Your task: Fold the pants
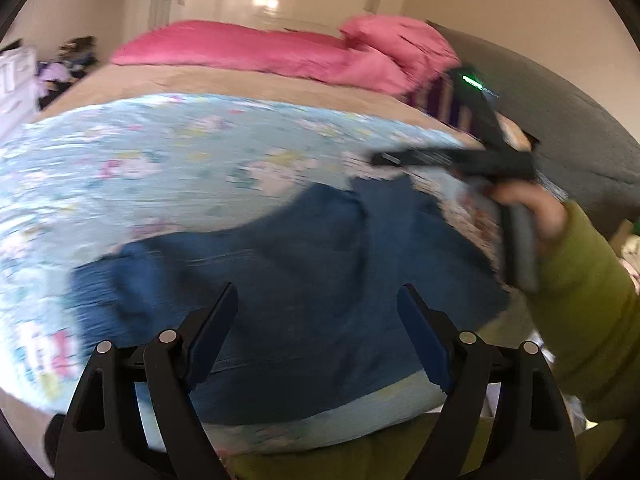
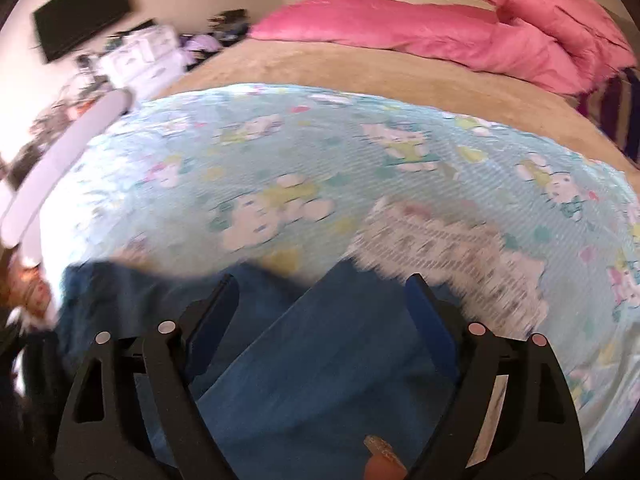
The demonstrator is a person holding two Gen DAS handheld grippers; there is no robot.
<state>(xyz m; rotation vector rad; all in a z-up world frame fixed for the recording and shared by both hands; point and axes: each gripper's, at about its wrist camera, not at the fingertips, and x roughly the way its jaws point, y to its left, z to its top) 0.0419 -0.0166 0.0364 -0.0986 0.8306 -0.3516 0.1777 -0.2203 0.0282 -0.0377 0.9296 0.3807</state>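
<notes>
Left wrist view: left tongs (image 1: 318,300) at lower centre, jaws spread wide, nothing between the pads. Dark blue denim pants (image 1: 288,280) spread beneath and beyond them, across the lower middle of the frame, on the pale blue cartoon-print bedspread (image 1: 160,168). At right of frame, right tongs (image 1: 378,158) carried by a hand (image 1: 536,212) in an olive-green sleeve (image 1: 588,304), above the upper right edge of the denim; motion-blurred, jaw state not readable from here.

Right wrist view: right tongs jaws well apart, empty; blue denim at lower centre below them, one straight edge running diagonally up toward frame centre. Patterned whitish cloth (image 2: 452,252) just beside the denim, right of centre. Pink satin pillows (image 2: 460,36) along the top edge.

Judged step: between grips, one fold apparently laid, both tongs free. How many folds are done: cannot tell through the blur.

Next move likely calls for picking two matching points on one end of the denim, closing on all layers, then carrying that end over evenly.
</notes>
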